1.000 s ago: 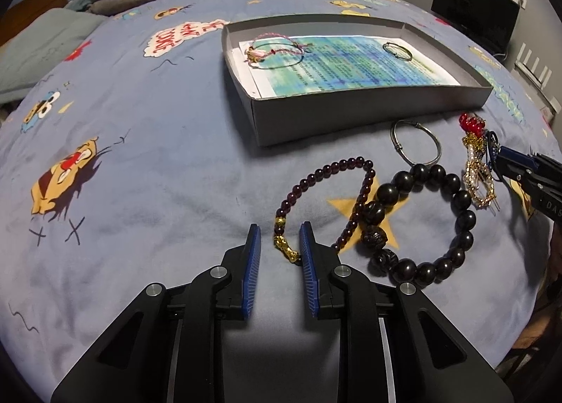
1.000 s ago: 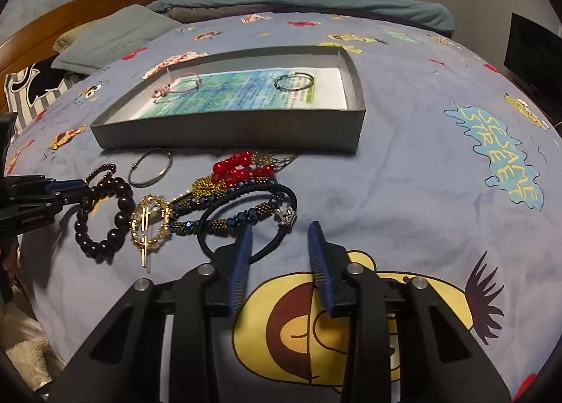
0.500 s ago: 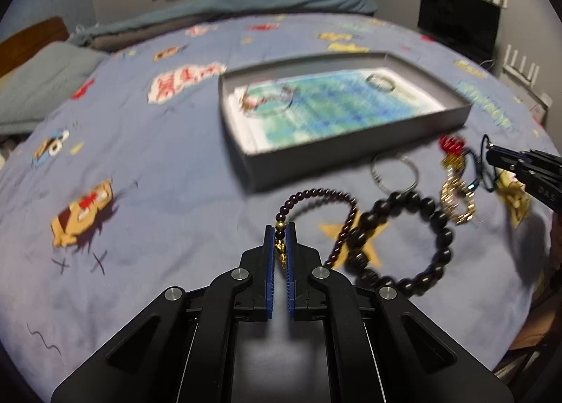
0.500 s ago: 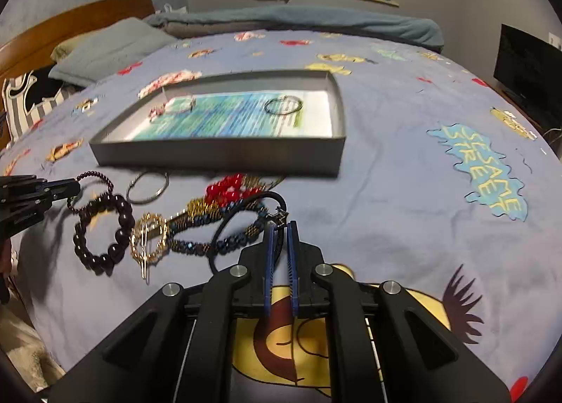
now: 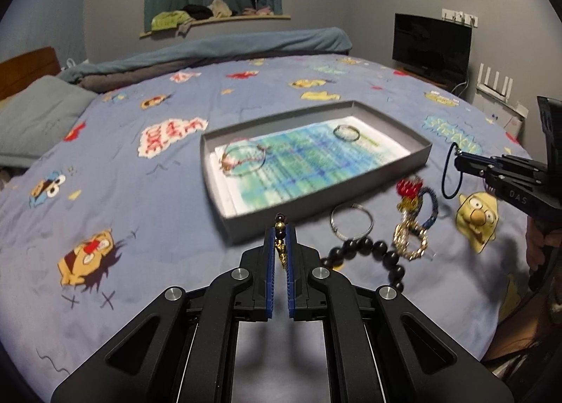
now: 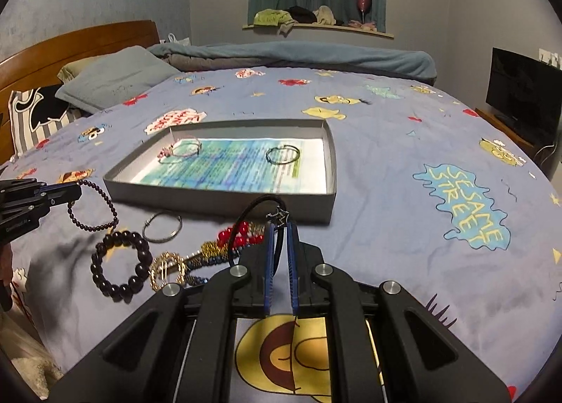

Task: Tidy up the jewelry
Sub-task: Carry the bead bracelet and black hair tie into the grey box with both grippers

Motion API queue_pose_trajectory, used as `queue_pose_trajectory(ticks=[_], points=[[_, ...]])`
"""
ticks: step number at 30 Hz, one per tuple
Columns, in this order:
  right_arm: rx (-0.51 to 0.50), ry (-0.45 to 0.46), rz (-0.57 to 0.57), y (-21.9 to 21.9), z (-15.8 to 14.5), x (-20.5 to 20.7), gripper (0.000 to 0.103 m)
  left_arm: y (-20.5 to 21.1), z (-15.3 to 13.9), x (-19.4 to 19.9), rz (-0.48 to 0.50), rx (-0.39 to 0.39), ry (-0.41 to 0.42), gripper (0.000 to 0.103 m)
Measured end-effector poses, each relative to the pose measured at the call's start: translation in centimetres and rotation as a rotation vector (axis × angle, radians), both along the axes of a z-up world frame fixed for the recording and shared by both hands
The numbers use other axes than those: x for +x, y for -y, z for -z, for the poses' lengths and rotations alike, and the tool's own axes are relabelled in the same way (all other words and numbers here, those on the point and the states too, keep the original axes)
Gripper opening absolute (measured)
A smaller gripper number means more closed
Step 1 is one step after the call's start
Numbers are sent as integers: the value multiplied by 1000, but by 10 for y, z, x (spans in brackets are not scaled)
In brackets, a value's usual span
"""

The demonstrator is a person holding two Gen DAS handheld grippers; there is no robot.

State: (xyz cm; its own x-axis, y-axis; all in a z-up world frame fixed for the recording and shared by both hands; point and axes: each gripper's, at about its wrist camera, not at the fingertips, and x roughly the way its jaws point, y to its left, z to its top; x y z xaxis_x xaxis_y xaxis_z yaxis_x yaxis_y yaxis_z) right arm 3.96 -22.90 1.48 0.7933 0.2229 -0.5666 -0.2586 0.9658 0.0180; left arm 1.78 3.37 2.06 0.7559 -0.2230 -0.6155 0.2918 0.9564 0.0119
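Left gripper [image 5: 280,251] clamped on garnet bracelet [image 6: 92,208], right gripper [image 6: 280,239] pinching black cord [image 6: 253,208], both off the bedspread [image 6: 386,171] near the tray [image 6: 330,157], two pieces inside, four more waiting outside.

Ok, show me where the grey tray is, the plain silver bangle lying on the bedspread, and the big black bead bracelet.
grey tray [image 6: 224,200]: right wrist view, on its near outer wall.
silver bangle [image 6: 174,232]: right wrist view, on its right rim.
black bead bracelet [image 6: 144,256]: right wrist view, on a right-side bead.
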Motion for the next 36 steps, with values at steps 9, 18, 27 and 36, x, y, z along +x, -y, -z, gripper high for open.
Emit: queue_pose_trajectory(ticks=[9,18,27,36], points=[[9,38,14,0,-37,36,7,7,-43,13,47,-43,61,6],[31,34,12,-12,-40,80,7,24,-51,56,78,-58,73,6],[9,-74,-14,-20,-1,104,7,16,-7,87,31,-54,-30,6],[-26,-152,-14,-25,22,121,7,-1,17,103,-21,-48,-125,6]])
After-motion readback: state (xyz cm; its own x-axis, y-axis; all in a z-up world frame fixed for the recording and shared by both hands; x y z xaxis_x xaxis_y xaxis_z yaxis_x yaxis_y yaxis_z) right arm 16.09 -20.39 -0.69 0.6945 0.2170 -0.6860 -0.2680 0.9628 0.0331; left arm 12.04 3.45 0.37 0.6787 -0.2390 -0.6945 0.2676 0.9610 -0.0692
